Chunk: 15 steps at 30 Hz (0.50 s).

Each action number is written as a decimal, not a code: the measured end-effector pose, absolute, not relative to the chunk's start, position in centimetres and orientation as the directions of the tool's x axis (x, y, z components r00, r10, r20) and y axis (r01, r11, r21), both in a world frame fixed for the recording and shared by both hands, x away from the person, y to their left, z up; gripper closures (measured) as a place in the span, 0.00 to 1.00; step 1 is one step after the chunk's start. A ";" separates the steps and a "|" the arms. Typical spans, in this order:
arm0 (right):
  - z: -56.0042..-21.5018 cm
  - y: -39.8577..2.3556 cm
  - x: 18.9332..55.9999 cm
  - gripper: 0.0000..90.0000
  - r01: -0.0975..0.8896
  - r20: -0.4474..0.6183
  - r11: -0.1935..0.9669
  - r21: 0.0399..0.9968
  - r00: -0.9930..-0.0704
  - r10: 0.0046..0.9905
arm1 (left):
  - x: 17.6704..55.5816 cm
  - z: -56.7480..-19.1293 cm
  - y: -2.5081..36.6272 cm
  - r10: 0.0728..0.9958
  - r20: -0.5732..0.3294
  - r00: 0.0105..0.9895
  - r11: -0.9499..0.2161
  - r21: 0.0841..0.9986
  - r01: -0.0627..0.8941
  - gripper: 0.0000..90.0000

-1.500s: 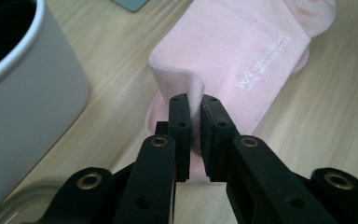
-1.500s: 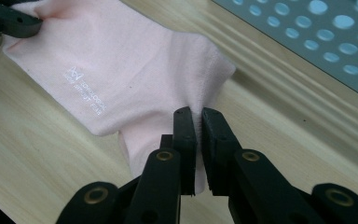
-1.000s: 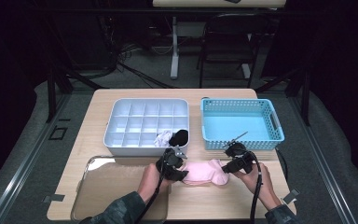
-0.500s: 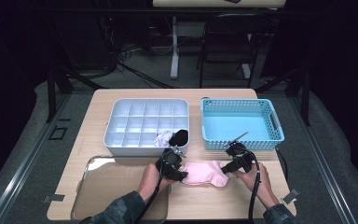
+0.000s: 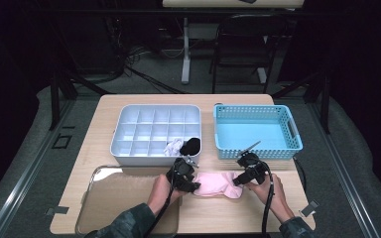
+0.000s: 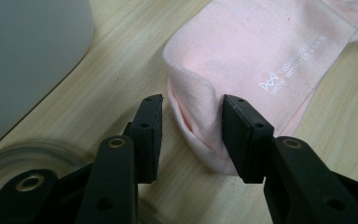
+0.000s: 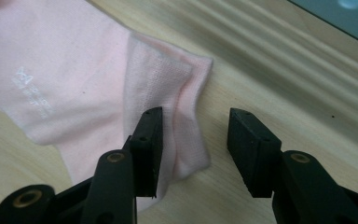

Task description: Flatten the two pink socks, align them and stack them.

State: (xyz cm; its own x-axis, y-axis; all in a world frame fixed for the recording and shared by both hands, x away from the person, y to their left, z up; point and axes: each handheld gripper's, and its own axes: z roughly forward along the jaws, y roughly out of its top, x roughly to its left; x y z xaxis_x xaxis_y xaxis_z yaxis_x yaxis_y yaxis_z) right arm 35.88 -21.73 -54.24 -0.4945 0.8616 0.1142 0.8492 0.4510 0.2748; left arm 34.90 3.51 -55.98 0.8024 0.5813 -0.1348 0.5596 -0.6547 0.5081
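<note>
1. The pink sock lies flat on the wooden surface, near the front edge, stretched between the two hands.
2. The left hand-held gripper is at the sock's left end. In the left gripper view its jaws have just been closing, and a raised fold of the sock sits between them. One pad looks to be touching the fabric, while the other stands a bit off it, so no real pinch.
3. The right hand-held gripper is at the sock's right end. Its jaws have just been opening; in the right gripper view one jaw is over the ribbed cuff, the other over bare wood just past the cuff's edge. Nothing gripped.
4. Edges nearby: the white divided tray and blue basket sit just behind the sock, and the clear tray is just beside it at the front left.
5. Open room: bare wood in front of the sock, and a narrow strip between sock and basket.
</note>
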 end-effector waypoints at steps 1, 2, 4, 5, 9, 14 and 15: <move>-54.4 -21.7 35.8 0.62 0.850 0.113 0.446 0.280 -0.491 0.864 | 34.9 -56.0 3.5 0.581 -0.135 0.802 -0.655 0.508 0.560 0.67; -54.4 -21.8 35.9 0.63 0.848 0.119 0.458 0.267 -0.501 0.857 | 34.9 -56.0 3.5 0.578 -0.135 0.805 -0.656 0.509 0.557 0.67; -54.6 -21.7 35.8 0.65 0.845 0.129 0.454 0.283 -0.503 0.855 | 34.8 -56.0 3.4 0.577 -0.133 0.806 -0.658 0.509 0.555 0.70; -54.5 -21.6 35.8 0.67 0.842 0.120 0.461 0.279 -0.507 0.853 | 34.8 -55.9 3.4 0.570 -0.132 0.811 -0.662 0.510 0.549 0.71; -54.5 -21.5 35.7 0.79 0.833 0.136 0.480 0.277 -0.528 0.838 | 34.8 -55.9 3.5 0.562 -0.136 0.816 -0.664 0.514 0.543 0.75; -54.7 -21.6 35.6 0.90 0.838 0.182 0.462 0.291 -0.523 0.833 | 34.7 -56.0 3.4 0.557 -0.134 0.820 -0.666 0.518 0.537 0.78; -54.7 -21.5 35.6 0.91 0.838 0.180 0.462 0.292 -0.522 0.834 | 34.6 -55.9 3.4 0.559 -0.131 0.819 -0.665 0.519 0.537 0.79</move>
State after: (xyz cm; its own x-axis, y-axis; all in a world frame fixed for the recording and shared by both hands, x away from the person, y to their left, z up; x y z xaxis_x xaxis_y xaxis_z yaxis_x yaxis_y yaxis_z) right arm 35.59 -21.54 -54.71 -0.5223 0.8336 0.1798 0.8376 0.4619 0.2916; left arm 34.64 3.35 -55.94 0.8188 0.5589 -0.1313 0.5372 -0.6651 0.5188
